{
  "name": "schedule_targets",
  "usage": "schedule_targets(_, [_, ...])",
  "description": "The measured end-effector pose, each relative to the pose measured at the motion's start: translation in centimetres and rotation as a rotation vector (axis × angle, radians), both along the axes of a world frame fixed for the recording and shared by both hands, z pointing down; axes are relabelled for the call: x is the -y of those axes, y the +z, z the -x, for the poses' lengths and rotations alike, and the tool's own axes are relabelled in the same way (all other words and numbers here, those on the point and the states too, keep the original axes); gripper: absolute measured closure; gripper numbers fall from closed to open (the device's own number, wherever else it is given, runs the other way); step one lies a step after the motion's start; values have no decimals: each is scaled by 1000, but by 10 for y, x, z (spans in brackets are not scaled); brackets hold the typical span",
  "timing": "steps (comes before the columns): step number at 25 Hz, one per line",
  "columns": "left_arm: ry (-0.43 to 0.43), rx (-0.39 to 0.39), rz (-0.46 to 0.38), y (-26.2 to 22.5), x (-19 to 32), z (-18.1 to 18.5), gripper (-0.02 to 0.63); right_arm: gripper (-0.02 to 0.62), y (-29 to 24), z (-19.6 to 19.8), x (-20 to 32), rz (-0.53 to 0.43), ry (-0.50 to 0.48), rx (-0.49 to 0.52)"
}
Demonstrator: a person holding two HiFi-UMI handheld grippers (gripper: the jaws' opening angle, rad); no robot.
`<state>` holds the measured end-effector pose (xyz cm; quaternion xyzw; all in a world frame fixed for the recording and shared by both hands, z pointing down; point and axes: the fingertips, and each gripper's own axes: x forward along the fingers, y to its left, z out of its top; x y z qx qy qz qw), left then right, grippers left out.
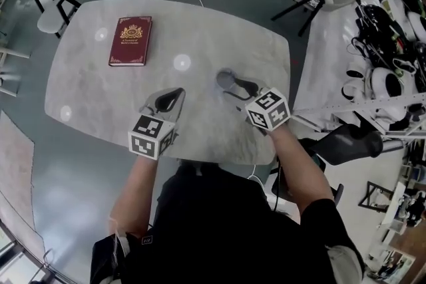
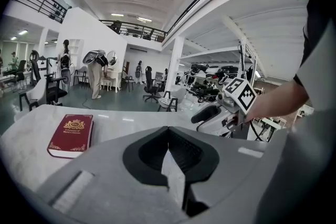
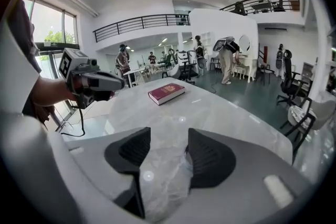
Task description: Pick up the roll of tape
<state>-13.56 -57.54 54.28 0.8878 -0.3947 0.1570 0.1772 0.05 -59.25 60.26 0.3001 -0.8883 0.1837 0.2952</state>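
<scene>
Left gripper [image 2: 168,132] fingers pressed together, right gripper [image 3: 169,134] fingers spread above the table [image 1: 200,30]

1 book [image 1: 130,40], 1 table [image 1: 219,30], 2 tools: left tool [image 1: 177,94], right tool [image 1: 226,83]

Glossy marbled table [image 1: 219,36], matt red hardcover book [image 1: 130,40]

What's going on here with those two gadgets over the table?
A person holds a gripper in each hand over a marble table. The right gripper is open, low over what may be the roll of tape, a faint ring at its tips; nothing is gripped yet. The left gripper is shut and empty. A red book lies farther off, untouched.
</scene>
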Motion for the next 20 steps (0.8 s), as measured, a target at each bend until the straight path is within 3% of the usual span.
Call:
schedule_targets(7, [-7,-4,23,15,0,-1,595,376,50,18,16,83,-130,-130])
schedule_targets(20, [-83,-3,49,32,0,28,595,374,141,19,31,180,-231,-360])
